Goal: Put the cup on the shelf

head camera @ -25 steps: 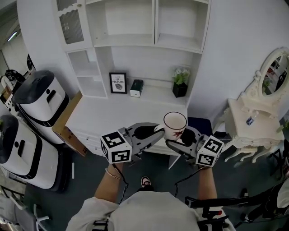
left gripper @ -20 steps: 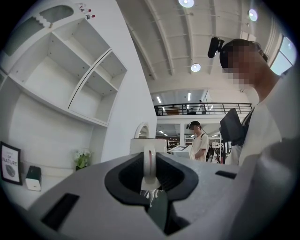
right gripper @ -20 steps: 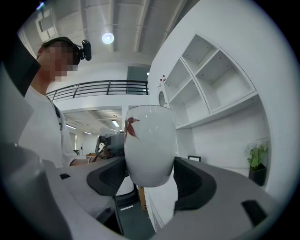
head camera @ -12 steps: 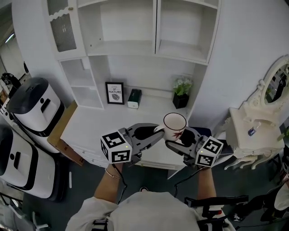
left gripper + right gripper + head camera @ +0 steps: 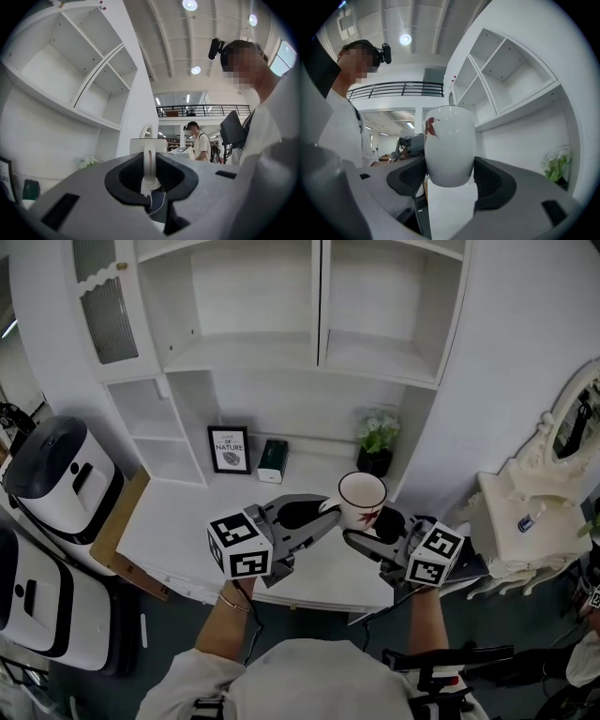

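Fingers (image 5: 124, 174) of the left gripper (image 5: 326, 517) are closed on the handle (image 5: 149, 159) of the cup (image 5: 362, 499); the thin white loop stands upright between both pads. Fingers (image 5: 493, 182) of the right gripper (image 5: 370, 531) are clamped on the cup's lower body, 1 pad on each side. The cup is white with a red mark on its side. It is upright, mouth up, and held in the air between the 2 grippers above the front edge of the white table (image 5: 187, 521). At the back of the table stand a framed picture (image 5: 228, 448), a small dark box (image 5: 273, 460) and a potted plant (image 5: 377, 442). The white shelf unit (image 5: 319, 348) rises above the table, well apart from the cup.
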`<action>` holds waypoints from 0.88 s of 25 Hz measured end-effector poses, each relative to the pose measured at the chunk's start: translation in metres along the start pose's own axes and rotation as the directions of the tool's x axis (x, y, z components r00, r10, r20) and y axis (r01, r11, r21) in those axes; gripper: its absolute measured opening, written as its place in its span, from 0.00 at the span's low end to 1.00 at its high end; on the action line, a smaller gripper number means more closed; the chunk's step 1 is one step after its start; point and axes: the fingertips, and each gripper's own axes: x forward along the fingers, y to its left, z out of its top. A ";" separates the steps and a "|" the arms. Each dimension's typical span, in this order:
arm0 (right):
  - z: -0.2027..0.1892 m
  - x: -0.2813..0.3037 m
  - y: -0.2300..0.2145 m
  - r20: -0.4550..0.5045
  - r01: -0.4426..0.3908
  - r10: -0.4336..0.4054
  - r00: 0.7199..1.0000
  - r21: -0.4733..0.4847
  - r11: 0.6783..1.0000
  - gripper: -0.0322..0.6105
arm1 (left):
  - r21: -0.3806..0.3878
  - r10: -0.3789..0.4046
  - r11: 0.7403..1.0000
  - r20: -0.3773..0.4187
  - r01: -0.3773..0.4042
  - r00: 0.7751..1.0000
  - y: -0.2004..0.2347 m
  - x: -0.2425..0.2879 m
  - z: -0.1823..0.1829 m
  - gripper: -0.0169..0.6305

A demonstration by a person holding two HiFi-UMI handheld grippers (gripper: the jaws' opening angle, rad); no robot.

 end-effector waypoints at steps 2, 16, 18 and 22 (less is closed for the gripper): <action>-0.001 0.003 -0.010 0.002 0.010 -0.010 1.000 0.007 1.000 0.55 | -0.016 -0.007 1.000 0.000 0.007 1.000 0.010 0.004 -0.002 0.12; 0.014 0.018 -0.066 0.041 -0.033 0.032 0.999 0.035 0.999 0.55 | -0.051 0.036 0.998 0.036 -0.034 0.999 0.063 0.028 0.011 0.12; 0.029 0.025 -0.068 0.057 -0.056 0.055 0.997 0.015 0.998 0.55 | -0.043 0.054 0.998 0.051 -0.052 0.997 0.067 0.026 0.025 0.12; 0.075 0.035 -0.082 0.076 -0.066 0.067 0.995 -0.018 0.998 0.55 | -0.014 0.074 0.997 0.070 -0.073 0.995 0.080 0.035 0.070 0.12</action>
